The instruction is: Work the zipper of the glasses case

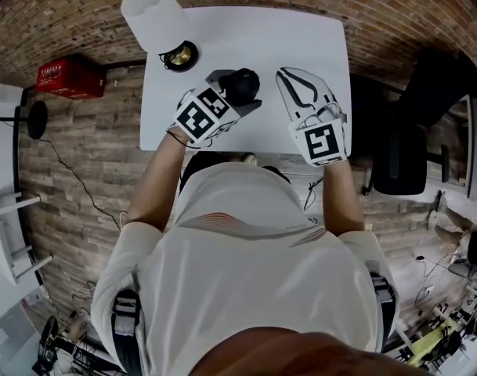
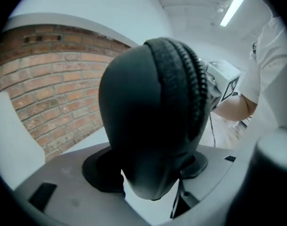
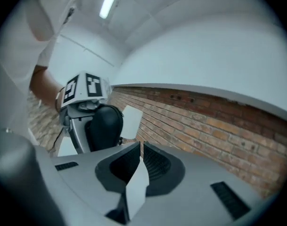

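The black glasses case (image 1: 243, 84) is clamped between the jaws of my left gripper (image 1: 236, 92) over the white table (image 1: 301, 30). In the left gripper view the case (image 2: 148, 126) fills the middle. Its zipper (image 2: 192, 88) runs over the top on the right side, and the pads (image 2: 103, 173) press on its lower flanks. My right gripper (image 1: 287, 75) hovers just right of the case, shut and holding nothing. In the right gripper view the pads (image 3: 152, 161) nearly touch, and the case (image 3: 104, 126) sits to their left.
A white cylinder (image 1: 154, 14) stands at the table's far left corner, with a small round black and gold object (image 1: 180, 56) beside it. A black chair (image 1: 426, 116) is right of the table and a red box (image 1: 70, 77) lies on the floor at the left.
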`<state>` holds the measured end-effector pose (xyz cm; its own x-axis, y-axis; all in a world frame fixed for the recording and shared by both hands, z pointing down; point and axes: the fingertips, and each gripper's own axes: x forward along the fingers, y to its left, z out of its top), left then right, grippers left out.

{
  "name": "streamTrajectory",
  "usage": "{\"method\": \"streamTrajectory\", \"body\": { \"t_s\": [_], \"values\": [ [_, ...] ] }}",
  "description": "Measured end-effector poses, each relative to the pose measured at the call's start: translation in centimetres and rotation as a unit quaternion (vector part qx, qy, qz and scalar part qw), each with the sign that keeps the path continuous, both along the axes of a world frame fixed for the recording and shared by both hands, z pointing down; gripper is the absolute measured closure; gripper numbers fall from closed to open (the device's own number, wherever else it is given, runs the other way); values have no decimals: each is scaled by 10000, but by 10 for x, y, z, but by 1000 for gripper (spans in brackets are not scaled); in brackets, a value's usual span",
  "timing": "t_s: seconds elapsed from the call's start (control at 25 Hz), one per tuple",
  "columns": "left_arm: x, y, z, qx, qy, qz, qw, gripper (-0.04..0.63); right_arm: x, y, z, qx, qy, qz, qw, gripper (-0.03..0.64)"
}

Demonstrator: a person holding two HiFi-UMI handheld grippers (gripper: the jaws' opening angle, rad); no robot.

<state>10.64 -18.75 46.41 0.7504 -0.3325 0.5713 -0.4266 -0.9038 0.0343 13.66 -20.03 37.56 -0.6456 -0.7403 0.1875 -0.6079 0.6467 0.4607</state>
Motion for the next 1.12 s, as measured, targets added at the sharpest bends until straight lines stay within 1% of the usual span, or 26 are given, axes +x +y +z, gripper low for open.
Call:
{"method": "streamTrajectory", "body": {
  "t_s": [0.04,0.12,0.2,0.28,0.36,0.44,0.52,0.56,0.64,0.72,0.92,1.12],
  "values": [
    [-4,-8,-12,233,246,-224,9992,308,10,-9,-1,-251,-257,263,9990,547],
    [-12,-21,-37,673,777,-633,9927,308,29,-24,-2,-591,-620,730,9936,551],
    [-22,-29,-60,992,1350,-997,9808,308,46,-34,1,-751,-822,1077,9879,560],
    [-35,-33,-79,1269,1768,-1370,9664,308,62,-41,4,-858,-984,1352,9822,566],
    [-53,-39,-91,1583,1949,-1823,9506,308,74,-45,7,-960,-1191,1569,9757,571],
    [-73,-44,-97,1848,1988,-2280,9351,308,85,-47,9,-1030,-1391,1752,9692,571],
    [-89,-46,-100,1948,2026,-2598,9238,308,95,-48,9,-1049,-1517,1901,9643,571],
    [-94,-47,-99,1947,2040,-2690,9209,308,98,-48,9,-1045,-1546,1959,9627,571],
    [-99,-48,-97,1904,2023,-2778,9196,308,103,-48,9,-1044,-1583,2023,9608,571],
    [-100,-48,-94,1852,1978,-2803,9209,308,103,-47,9,-1049,-1618,2026,9601,571],
    [-97,-47,-91,1795,1956,-2752,9240,308,99,-46,8,-1018,-1615,1949,9621,571],
    [-96,-48,-89,1729,1986,-2760,9244,308,99,-45,8,-1017,-1590,1912,9632,571]
  ]
}}
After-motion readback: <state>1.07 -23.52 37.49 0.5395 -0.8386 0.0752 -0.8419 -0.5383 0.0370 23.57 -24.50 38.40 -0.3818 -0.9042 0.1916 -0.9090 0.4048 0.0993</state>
